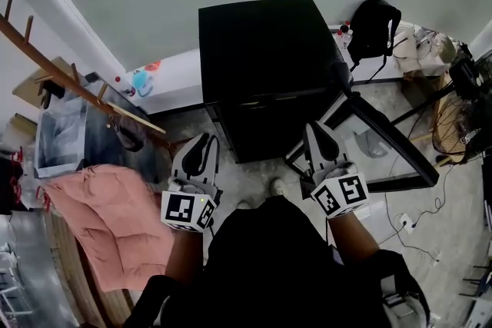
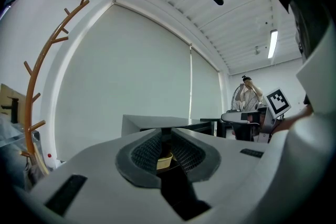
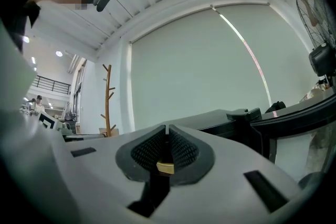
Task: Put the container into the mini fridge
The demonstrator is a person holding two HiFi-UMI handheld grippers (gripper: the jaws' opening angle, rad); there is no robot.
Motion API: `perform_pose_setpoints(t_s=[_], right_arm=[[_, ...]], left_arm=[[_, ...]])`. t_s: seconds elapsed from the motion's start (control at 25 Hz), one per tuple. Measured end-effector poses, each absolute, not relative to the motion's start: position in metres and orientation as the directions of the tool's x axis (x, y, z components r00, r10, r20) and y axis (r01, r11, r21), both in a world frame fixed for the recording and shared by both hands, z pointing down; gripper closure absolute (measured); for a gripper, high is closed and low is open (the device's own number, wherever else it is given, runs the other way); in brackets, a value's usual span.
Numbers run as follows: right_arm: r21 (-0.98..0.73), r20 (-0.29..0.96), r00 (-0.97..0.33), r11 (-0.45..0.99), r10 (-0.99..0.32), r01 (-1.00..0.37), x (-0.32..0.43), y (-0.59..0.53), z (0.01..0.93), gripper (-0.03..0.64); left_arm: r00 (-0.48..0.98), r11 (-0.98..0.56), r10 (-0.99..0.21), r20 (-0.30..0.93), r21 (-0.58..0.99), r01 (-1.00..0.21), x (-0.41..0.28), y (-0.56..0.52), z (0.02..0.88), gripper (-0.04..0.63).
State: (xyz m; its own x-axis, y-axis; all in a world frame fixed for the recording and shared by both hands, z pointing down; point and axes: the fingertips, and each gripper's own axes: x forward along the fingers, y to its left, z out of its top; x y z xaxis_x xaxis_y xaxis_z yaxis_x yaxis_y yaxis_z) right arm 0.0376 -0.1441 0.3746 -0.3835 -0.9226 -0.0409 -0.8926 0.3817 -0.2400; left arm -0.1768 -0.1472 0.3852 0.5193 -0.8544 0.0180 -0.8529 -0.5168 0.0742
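The black mini fridge (image 1: 261, 57) stands on the floor straight ahead, and its glass door (image 1: 388, 142) is swung open to the right. Its inside is dark and no container shows in any view. My left gripper (image 1: 204, 140) is held in front of the fridge's lower left corner, shut with nothing between its jaws. My right gripper (image 1: 314, 128) is near the fridge's lower right corner, by the door's hinge side, also shut and empty. In the left gripper view the left gripper (image 2: 164, 135) points level at the fridge top (image 2: 152, 122). The right gripper (image 3: 167, 132) faces the fridge (image 3: 210, 119) and the door (image 3: 294, 118).
A pink cloth (image 1: 108, 219) lies on a wooden table at the left. A wooden coat rack (image 1: 69, 81) leans behind it. A black bag (image 1: 373, 27), a fan (image 1: 453, 119) and floor cables (image 1: 430, 211) are at the right. A person (image 2: 248, 93) stands far off.
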Motion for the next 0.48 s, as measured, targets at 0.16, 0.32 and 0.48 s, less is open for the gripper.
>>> perform_pose_setpoints(t_s=[0.16, 0.32, 0.48], right_arm=[[-0.236, -0.039, -0.407, 0.404, -0.913, -0.884, 0.0313, -0.1455, 0.3754, 0.572], [-0.247, -0.036, -0.417, 0.412, -0.908, -0.877, 0.0293, -0.1484, 0.3766, 0.575], [-0.244, -0.036, -0.428, 0.423, -0.903, -0.873, 0.0291, -0.1518, 0.3771, 0.577]], left_arm=[[0.520, -0.517, -0.854, 0.019, 0.079, -0.852, -0.1739, -0.1469, 0.3855, 0.529], [0.520, -0.517, -0.854, 0.024, 0.076, -0.852, -0.1710, -0.1481, 0.3871, 0.529], [0.517, -0.514, -0.856, 0.027, 0.079, -0.854, -0.1691, -0.1510, 0.3880, 0.529]])
